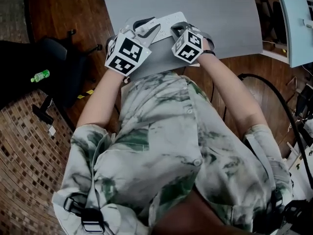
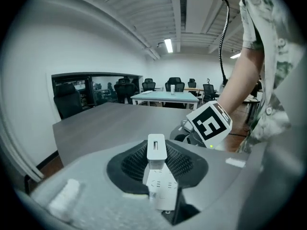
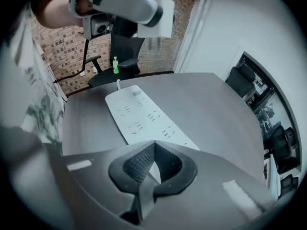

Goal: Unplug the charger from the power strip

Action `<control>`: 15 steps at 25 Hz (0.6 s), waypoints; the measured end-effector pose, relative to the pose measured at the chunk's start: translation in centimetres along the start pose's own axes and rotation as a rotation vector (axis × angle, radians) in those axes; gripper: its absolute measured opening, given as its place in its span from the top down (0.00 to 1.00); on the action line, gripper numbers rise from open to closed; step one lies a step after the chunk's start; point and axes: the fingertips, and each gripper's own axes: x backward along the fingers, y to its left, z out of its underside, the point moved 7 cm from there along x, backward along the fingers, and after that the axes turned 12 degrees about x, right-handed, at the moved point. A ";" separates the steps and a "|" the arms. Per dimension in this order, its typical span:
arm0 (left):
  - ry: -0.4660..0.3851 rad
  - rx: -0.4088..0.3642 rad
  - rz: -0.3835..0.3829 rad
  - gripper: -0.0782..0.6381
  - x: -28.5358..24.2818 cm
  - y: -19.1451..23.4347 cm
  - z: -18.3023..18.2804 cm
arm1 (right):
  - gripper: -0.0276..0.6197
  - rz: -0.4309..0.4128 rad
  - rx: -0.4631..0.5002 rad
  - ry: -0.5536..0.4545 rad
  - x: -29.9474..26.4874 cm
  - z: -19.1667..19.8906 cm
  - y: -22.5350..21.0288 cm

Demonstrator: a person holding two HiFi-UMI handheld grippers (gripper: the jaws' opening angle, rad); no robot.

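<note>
Left gripper view: my left tongs [image 2: 157,147] grip the white charger [image 2: 158,186], clear of the power strip [image 3: 139,114] under my closed right tongs [image 3: 152,146]. A slack pinch could drop it onto the bench [image 3: 216,104].

Both arms reach forward from a pale, green-blotched shirt [image 1: 171,146] to the near edge of the grey bench [image 1: 220,13]. The left gripper [image 1: 146,31] and right gripper [image 1: 178,31] sit close together there, marker cubes uppermost, tips at a white power strip [image 1: 168,18]. Off to the left, a green bottle [image 1: 40,76] lies on a black chair [image 1: 24,62].
</note>
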 end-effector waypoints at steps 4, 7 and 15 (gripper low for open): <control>-0.042 0.089 -0.059 0.75 3.9 -1.1 -0.2 | 0.95 0.109 0.000 -0.169 3.2 -0.5 0.3; -0.086 0.151 -0.093 0.75 6.6 -3.4 -0.2 | 0.95 0.158 -0.061 -0.284 7.4 0.1 2.2; -0.115 0.168 -0.185 0.75 12.8 -14.0 0.6 | 0.95 0.192 -0.103 -0.434 19.3 6.0 11.9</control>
